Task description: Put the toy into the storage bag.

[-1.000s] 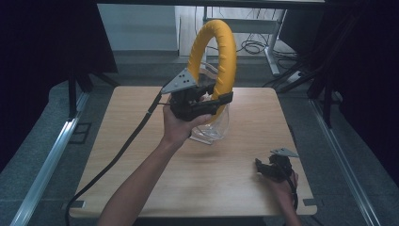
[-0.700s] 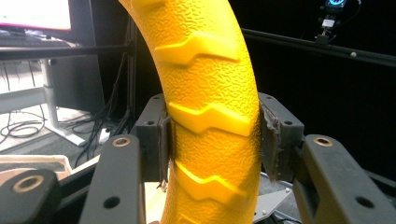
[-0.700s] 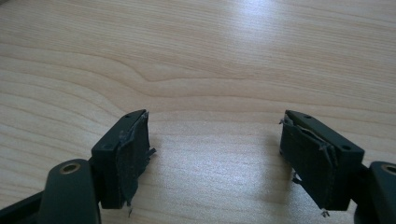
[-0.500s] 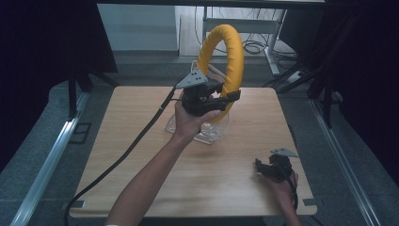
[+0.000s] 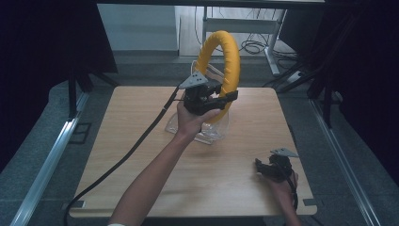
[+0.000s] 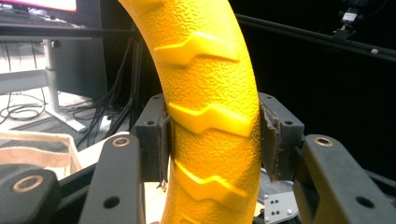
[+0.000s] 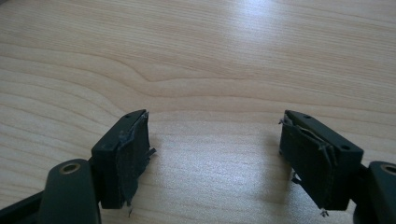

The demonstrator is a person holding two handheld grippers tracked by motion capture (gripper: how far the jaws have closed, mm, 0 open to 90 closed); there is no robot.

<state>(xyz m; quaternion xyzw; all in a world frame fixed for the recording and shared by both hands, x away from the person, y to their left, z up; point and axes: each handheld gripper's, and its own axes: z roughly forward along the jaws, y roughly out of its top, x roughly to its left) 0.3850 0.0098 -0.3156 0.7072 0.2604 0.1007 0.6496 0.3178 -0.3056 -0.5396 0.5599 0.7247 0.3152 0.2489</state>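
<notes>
The yellow ring [image 5: 220, 70] stands upright in the air above the far middle of the counter [image 5: 141, 155], and you hold it that way so its open centre faces across the tabletop rather than down. Your left hand-held gripper [image 5: 214, 101] is clamped on the ring's lower arc; in the left gripper view the two black pads press the textured, ribbed rubber [image 6: 210, 121] from both sides, which keeps so large a hoop from swinging. Low on the ring is a sensible place to grip, since the weight above stays balanced over your hand [image 5: 190, 122]. Just below and behind the ring sits a clear plastic stand [image 5: 207, 132], probably where the ring is meant to rest. Your right hand-held gripper [image 5: 273, 167] lies on the counter's near right corner, well apart, its jaws spread wide over bare wood [image 7: 210, 70] and grasping nothing, apparently parked while one hand does the work.
</notes>
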